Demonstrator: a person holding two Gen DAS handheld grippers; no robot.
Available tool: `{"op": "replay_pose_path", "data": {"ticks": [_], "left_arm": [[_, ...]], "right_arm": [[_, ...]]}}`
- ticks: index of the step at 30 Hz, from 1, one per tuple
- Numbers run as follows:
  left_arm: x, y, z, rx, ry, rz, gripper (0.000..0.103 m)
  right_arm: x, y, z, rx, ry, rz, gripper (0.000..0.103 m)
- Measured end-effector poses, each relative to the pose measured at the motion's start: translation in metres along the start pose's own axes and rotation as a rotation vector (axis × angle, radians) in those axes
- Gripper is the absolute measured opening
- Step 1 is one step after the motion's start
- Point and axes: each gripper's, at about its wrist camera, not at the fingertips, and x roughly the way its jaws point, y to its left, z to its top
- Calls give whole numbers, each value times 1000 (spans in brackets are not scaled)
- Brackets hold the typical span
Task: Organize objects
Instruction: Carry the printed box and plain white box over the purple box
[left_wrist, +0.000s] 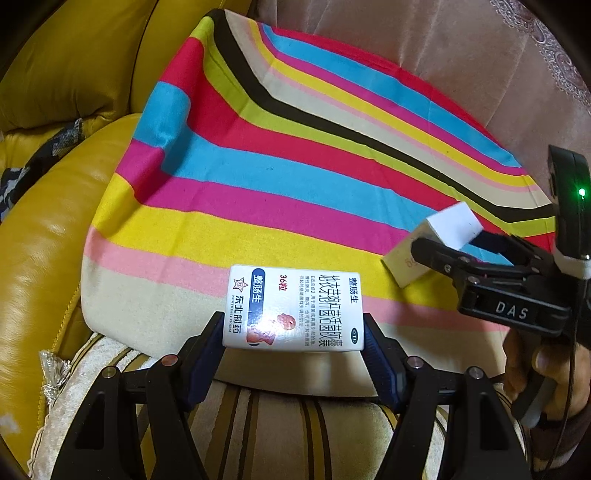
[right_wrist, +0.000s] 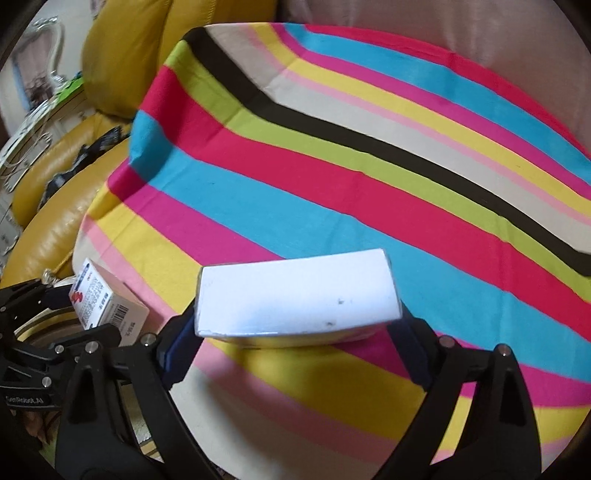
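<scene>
Striped multicolour cloth (left_wrist: 280, 158) spread flat; yellow leather sofa (left_wrist: 44, 229) at left; pinkish fabric (left_wrist: 461, 55) behind.

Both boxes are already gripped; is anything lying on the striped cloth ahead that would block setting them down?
Nothing visible does. The striped cloth lies bare ahead of the medicine box in the left gripper and the white box in the right gripper.
</scene>
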Motion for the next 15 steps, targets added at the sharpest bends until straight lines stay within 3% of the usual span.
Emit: {"op": "replay_pose_path", "data": {"ticks": [7,15], "left_arm": [[-13,-13,-2,49,-49,19,71],[-29,-30,-10,94,-95,3,71]], "right_arm": [[-32,4,-24,88,-3,-136,92],[-73,4,-60,190,-25,-217,92]]}}
